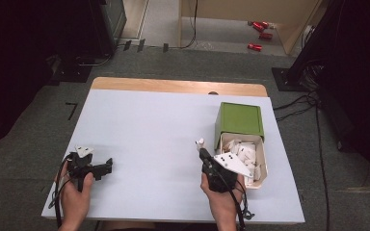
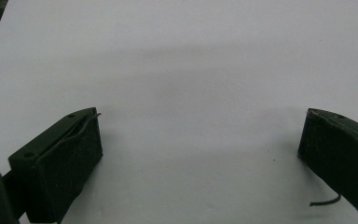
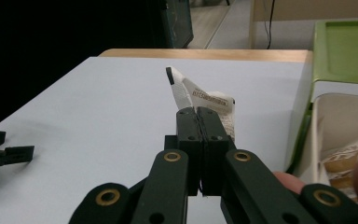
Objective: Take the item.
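Here, right gripper (image 3: 199, 122) jaws pinch a flat white paper packet (image 3: 205, 100); left gripper (image 2: 200, 154) jaws gape.

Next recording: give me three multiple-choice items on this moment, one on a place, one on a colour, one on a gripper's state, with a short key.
1. Where does the open box of white packets lie?
A. on the table's right side, by the right gripper
B. at the table's left edge
C. on the floor

2. What colour is the lid that lies beyond the box?
A. red
B. green
C. blue

3. How does the right gripper stand?
A. wide open over bare table
B. shut on nothing
C. shut on a white packet

Key: 1 A, the high view shows it just right of that gripper. 2 B, the lid is plainly green. 3 C, in the right gripper view the jaws meet with the white packet sticking out between them.
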The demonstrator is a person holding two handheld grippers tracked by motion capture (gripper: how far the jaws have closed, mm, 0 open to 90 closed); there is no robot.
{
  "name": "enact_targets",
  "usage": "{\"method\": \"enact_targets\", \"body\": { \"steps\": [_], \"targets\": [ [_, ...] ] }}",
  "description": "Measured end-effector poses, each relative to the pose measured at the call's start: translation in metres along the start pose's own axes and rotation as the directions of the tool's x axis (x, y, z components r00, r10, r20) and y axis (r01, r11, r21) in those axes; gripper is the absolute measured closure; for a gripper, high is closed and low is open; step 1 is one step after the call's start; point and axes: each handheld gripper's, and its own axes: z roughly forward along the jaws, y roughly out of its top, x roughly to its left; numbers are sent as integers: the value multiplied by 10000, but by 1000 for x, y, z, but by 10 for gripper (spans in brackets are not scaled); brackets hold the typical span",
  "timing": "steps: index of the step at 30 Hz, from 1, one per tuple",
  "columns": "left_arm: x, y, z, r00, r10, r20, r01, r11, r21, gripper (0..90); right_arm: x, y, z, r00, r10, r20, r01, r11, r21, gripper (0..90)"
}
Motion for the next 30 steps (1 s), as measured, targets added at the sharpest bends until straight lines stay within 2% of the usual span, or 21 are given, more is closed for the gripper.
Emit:
{"method": "enact_targets", "body": {
  "steps": [9, 19, 30],
  "targets": [
    [0, 0, 0, 10000, 1, -2, -1, 10000, 0, 0, 13, -8, 15, 9998, -212, 7, 212, 9996, 198, 900],
    [0, 0, 0, 10000, 0, 0, 0, 10000, 2, 0, 22, -21, 33, 9991, -400, 118, 394, 9980, 501, 900],
    [0, 0, 0, 10000, -3, -1, 3, 10000, -2, 0, 29, -36, 51, 9992, -365, 174, 352, 9968, 720, 900]
  ]
}}
